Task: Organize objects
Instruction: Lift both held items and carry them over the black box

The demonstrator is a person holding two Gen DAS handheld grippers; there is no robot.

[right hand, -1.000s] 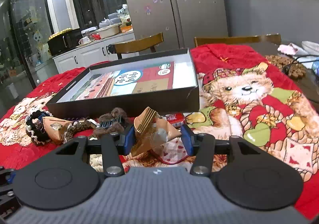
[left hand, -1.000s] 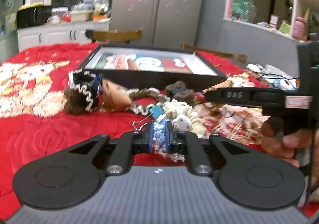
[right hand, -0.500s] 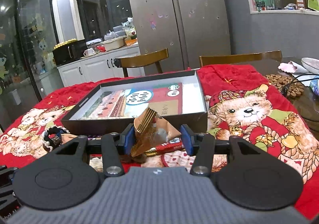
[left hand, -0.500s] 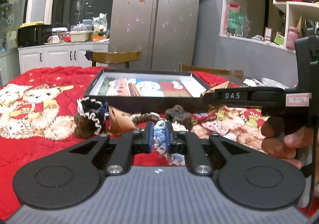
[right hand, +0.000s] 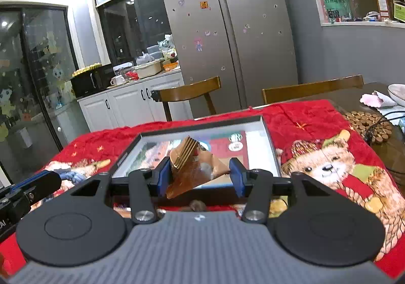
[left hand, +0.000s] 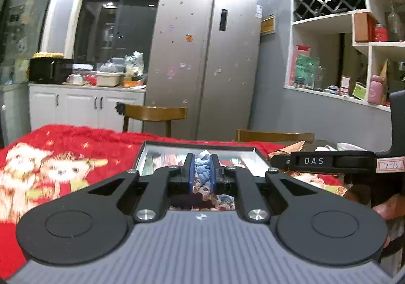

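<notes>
Your left gripper [left hand: 202, 172] points nearly level at the black box [left hand: 258, 155], pinched tight on a blue braided cord [left hand: 202, 170]. Your right gripper [right hand: 200, 176], tilted down at that box, clamps a brown folded packet [right hand: 192, 170]. Only the right view shows the bear-print cloth [right hand: 326, 157] beside the box.

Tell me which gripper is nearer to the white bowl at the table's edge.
Right. The right gripper, holding a brown paper packet, sits on the white bowl's side of the black shallow box; the left gripper is farther away, beyond the right one.
</notes>
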